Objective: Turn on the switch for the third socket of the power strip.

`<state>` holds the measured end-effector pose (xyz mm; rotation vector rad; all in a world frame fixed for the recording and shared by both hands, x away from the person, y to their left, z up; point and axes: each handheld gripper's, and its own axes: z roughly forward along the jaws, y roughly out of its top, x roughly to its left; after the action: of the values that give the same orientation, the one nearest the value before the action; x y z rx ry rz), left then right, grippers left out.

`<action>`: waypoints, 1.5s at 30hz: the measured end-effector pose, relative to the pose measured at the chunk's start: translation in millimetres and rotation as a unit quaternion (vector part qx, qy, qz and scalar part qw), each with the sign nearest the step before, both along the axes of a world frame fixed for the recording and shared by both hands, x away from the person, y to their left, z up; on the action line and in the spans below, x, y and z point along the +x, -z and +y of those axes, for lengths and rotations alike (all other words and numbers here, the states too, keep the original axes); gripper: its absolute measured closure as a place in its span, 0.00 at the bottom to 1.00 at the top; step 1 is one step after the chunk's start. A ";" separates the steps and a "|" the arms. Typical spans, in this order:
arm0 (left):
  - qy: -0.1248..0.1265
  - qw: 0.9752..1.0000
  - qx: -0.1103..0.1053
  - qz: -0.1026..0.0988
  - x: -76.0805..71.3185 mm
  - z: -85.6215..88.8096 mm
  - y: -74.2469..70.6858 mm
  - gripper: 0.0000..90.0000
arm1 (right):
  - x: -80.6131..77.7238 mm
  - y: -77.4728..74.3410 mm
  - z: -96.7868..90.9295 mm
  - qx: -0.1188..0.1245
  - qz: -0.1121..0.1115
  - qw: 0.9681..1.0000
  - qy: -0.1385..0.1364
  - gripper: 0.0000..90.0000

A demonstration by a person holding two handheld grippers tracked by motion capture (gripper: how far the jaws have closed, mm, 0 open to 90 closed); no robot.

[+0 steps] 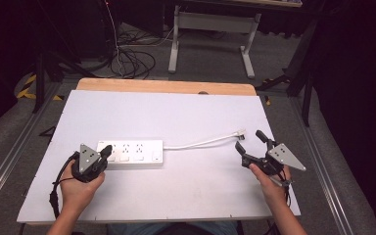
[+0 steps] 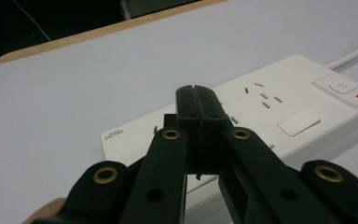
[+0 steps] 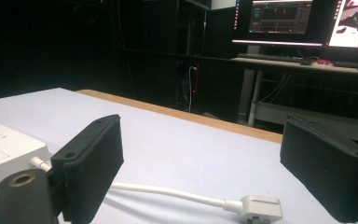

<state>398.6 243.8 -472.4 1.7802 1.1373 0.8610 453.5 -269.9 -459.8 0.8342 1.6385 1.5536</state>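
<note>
While my left tongs [image 1: 106, 151] sit pressed together over the near-left end of the white power strip [image 1: 132, 152], my right tongs [image 1: 249, 141] stand spread wide, pinching nothing. I see the strip lying flat on the white worktop [image 1: 176, 112], left of centre, long side running left to right, with three socket groups on top and small white shutters below them. Its white cable [image 1: 200, 143] curves rightward and ends in a white plug [image 1: 239, 132] lying loose just beyond my right tongs. From above, I have bare worktop all across the far half and along the near edge between my hands; the strip lies well in from every edge, while my right hand [image 1: 269, 181] is close to the right edge. My left gripper view adds detail: a switch [image 2: 342, 88] with a red mark at the strip's far end, and the closed tips [image 2: 200, 112] hovering above the strip's face. My right gripper view shows the plug [image 3: 260, 207] lying between the spread pads [image 3: 95, 163], and monitors [image 3: 303, 21] on a desk beyond.
</note>
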 end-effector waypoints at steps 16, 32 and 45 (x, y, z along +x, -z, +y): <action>0.005 0.999 0.002 0.035 4.5 -4.5 3.1 1.00 | 0.3 0.1 0.2 0.000 -0.001 1.000 -0.001 0.15; 0.013 0.998 0.011 0.068 8.0 -5.8 6.3 1.00 | 0.4 0.1 0.3 0.000 -0.001 1.000 -0.001 0.16; 0.011 0.997 0.013 0.077 9.3 -5.7 7.6 1.00 | 0.2 -0.1 0.3 -0.002 -0.001 1.000 0.000 0.16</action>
<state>407.9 238.1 -480.1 1.9037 1.2083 0.7383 453.7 -269.6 -459.7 0.8301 1.6385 1.5508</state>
